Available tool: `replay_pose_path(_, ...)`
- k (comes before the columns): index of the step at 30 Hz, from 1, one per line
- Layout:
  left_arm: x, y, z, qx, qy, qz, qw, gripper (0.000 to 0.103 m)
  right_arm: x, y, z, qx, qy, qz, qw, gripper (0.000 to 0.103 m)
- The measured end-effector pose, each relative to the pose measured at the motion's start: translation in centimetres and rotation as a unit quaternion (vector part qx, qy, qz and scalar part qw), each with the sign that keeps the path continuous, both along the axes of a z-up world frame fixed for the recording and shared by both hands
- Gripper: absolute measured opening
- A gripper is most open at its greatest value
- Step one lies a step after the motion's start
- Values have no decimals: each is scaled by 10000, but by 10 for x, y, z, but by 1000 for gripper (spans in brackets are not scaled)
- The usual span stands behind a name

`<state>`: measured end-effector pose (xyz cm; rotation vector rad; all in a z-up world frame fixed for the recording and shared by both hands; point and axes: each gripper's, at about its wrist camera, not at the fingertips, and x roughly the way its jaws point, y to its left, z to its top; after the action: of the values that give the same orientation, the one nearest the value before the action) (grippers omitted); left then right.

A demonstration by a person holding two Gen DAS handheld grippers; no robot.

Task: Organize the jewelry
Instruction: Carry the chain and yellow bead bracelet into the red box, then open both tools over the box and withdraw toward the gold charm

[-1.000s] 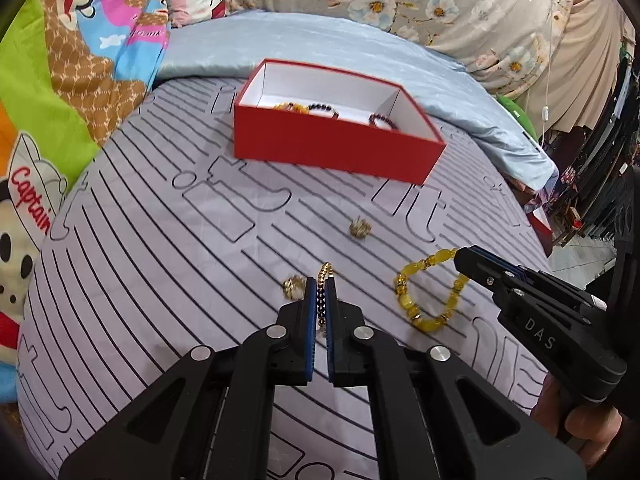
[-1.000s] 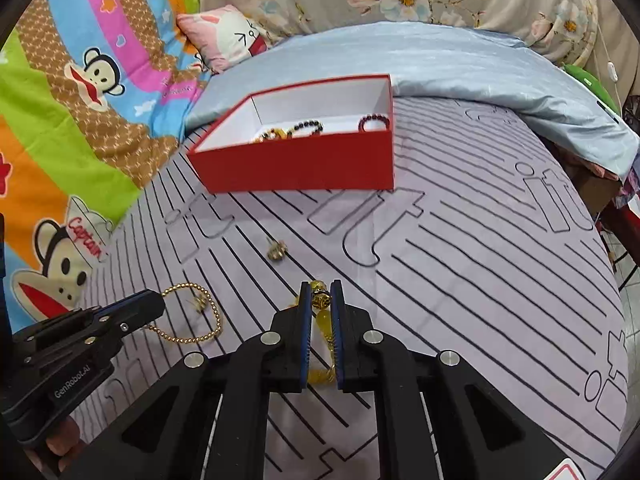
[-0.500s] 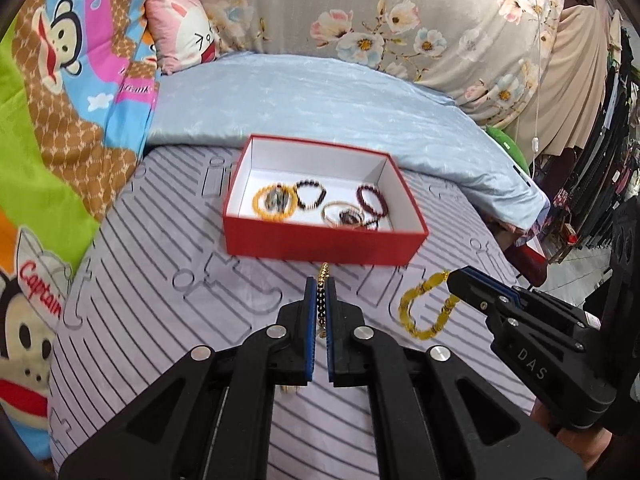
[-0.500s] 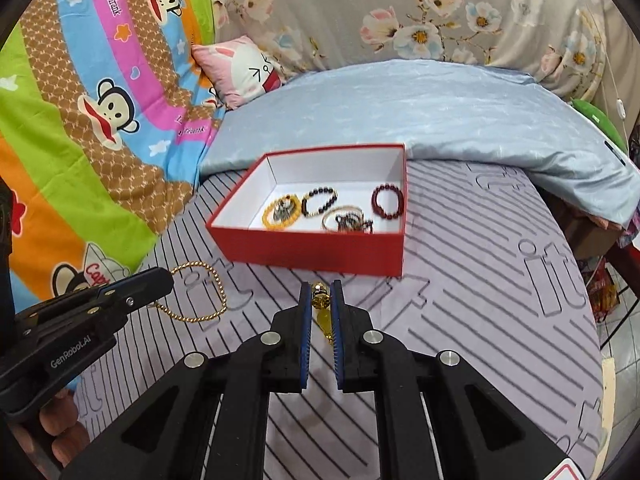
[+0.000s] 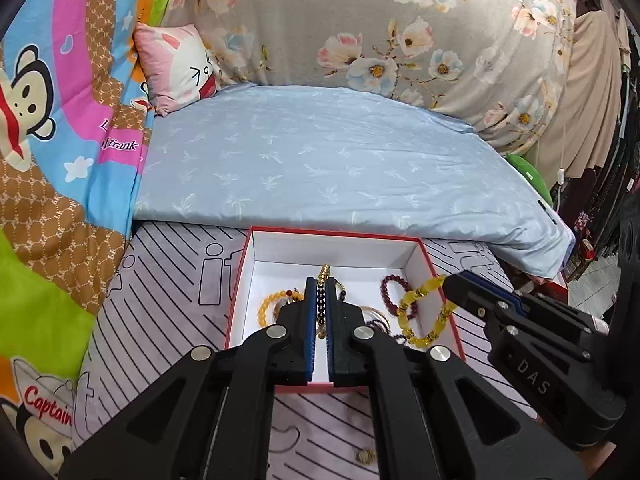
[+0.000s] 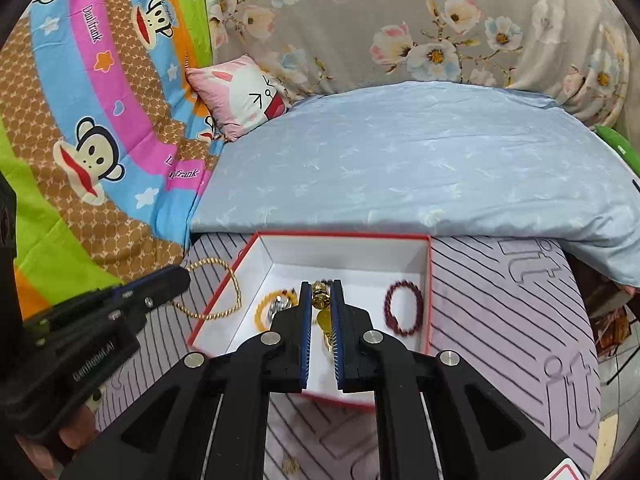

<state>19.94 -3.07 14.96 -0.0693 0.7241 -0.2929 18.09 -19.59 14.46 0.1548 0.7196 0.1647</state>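
A red box (image 5: 336,234) with a white inside lies on the striped sheet, holding an orange bead bracelet (image 5: 266,310), a dark red one (image 5: 394,292) and other pieces. My left gripper (image 5: 320,282) is shut on a gold bead chain (image 5: 323,270) over the box's near half. In the right wrist view the chain (image 6: 200,316) hangs as a loop from the left gripper (image 6: 182,276), across the box's (image 6: 344,235) left wall. My right gripper (image 6: 321,286) is shut on a yellow bead bracelet (image 6: 323,320) above the box floor. That bracelet (image 5: 416,294) dangles from the right gripper (image 5: 450,282) over the box's right side.
A small gold piece (image 5: 366,456) lies on the striped sheet (image 5: 172,292) in front of the box. A pale blue quilt (image 5: 340,160) rises just behind the box, with a pink pillow (image 5: 176,68) and a cartoon blanket (image 5: 52,160) at the left. The bed edge drops off at the right.
Both grippers have lifted their pieces off the sheet and carried them forward. The chain and the yellow bracelet now hang over the red box, which was farther ahead before.
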Motion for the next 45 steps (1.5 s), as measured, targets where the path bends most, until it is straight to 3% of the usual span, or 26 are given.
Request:
replay_pose_path(9,31,-10,-53,58,488,-5,9988,4,56,10,-44,-12,414,72,9991,9)
replay_pose_path(18,53,-12,-78,216,676,183,9973,4,66,11,-68,-186,593,-52,9981,10)
replay_pose_path(21,61,-10,-84,324,685,333,9966,7,58,11,-71,-360,561,-169,9976,17)
replay_pose_path(24,64,-9,-87,327,733,393,9960,17,47,10,-72,-360,531,-253,9976,32)
replay_pose_path(28,58,-13,-87,418,671,385,9961,27,32,10,-69,-392,430,-303,9979,39)
replay_pose_path(45,32,-15,-72,410,619,344,9966,27,-1,10,-53,-368,350,-414,9979,40)
